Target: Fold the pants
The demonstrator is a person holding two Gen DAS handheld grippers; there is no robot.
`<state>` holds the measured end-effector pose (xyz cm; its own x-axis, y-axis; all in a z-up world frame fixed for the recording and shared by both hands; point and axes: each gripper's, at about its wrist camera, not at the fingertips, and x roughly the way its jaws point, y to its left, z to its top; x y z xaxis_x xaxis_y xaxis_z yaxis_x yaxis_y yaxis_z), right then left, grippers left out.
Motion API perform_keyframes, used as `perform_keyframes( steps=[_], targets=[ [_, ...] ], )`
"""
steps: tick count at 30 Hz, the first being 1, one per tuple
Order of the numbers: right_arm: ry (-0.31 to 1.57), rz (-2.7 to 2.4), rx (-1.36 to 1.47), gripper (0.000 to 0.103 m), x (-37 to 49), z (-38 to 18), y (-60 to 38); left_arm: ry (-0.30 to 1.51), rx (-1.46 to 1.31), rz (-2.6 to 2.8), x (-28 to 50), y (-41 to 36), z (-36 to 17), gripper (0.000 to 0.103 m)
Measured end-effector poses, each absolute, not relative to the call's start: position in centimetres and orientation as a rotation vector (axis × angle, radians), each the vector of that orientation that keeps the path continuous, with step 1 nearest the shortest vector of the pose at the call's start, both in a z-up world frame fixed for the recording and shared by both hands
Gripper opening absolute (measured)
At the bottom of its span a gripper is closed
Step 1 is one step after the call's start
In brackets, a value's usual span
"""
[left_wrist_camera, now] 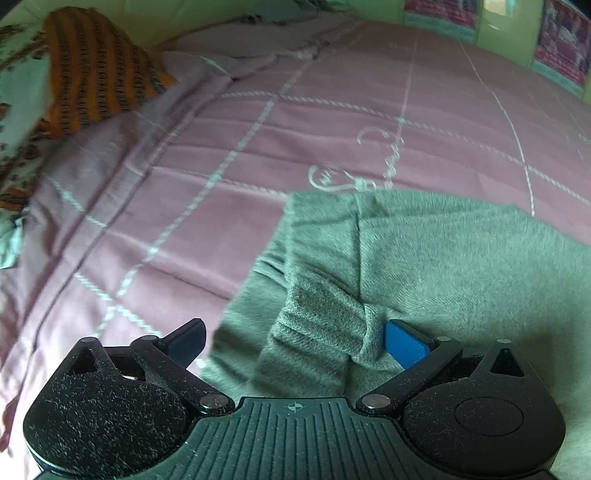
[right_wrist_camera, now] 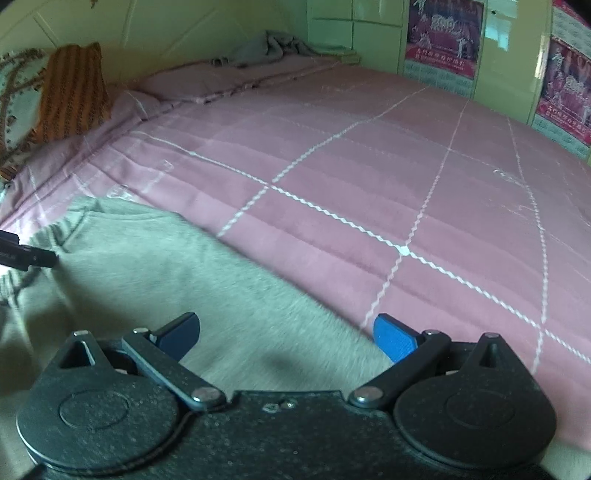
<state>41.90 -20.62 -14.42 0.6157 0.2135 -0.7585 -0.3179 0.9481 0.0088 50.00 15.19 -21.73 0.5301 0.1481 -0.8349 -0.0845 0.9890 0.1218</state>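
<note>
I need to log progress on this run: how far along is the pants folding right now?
Early. Done: the grey pants lie spread on the pink bedspread, with one ribbed cuff turned over the fabric. In hand: the left gripper stands open around that cuff, not clamped; the right gripper is open over the pants' edge, holding nothing. Left: gripping and every actual fold; no neat stack shows.

This is a bedroom in a home: a wide bed under a pink quilt (right_wrist_camera: 332, 155) with white stitched lines fills the view, an orange striped pillow (right_wrist_camera: 74, 92) leans at the far left, and pink posters (right_wrist_camera: 445, 37) hang on the green far wall (right_wrist_camera: 221, 29)
</note>
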Motion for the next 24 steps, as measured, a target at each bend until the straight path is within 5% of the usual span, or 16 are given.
perform_keyframes(
  steps=[6, 7, 8, 9, 13, 15, 16, 24],
  targets=[
    [0.891, 0.358, -0.144, 0.098, 44.2, -16.1, -20.8, 1.002, 0.061, 0.107, 50.2, 14.8, -23.0, 0.085],
    [0.9, 0.379, -0.154, 0.092, 44.4, -16.4, -20.7, 1.001, 0.06, 0.101, 50.1, 14.7, -23.0, 0.084],
    [0.909, 0.396, -0.168, 0.056, 44.4, -16.5, -20.4, 1.001, 0.064, 0.1, 50.1, 14.5, -22.9, 0.08],
    [0.913, 0.407, -0.188, 0.046, 44.4, -16.6, -20.1, 1.001, 0.064, 0.097, 50.0, 14.5, -22.8, 0.076],
    [0.94, 0.433, -0.177, 0.035, 45.0, -16.3, -20.0, 1.0, 0.073, 0.096, 49.5, 13.9, -22.4, 0.064],
    [0.96, 0.442, -0.2, 0.024, 44.7, -16.3, -19.7, 1.007, 0.07, 0.099, 49.3, 13.8, -22.0, 0.056],
    [0.955, 0.43, -0.222, 0.01, 44.4, -16.2, -19.5, 1.01, 0.065, 0.1, 49.3, 13.8, -21.8, 0.054],
    [0.804, 0.488, -0.345, 0.005, 33.9, -11.6, -17.3, 0.961, 0.016, 0.08, 44.7, 14.6, -17.3, 0.048]
  ],
)
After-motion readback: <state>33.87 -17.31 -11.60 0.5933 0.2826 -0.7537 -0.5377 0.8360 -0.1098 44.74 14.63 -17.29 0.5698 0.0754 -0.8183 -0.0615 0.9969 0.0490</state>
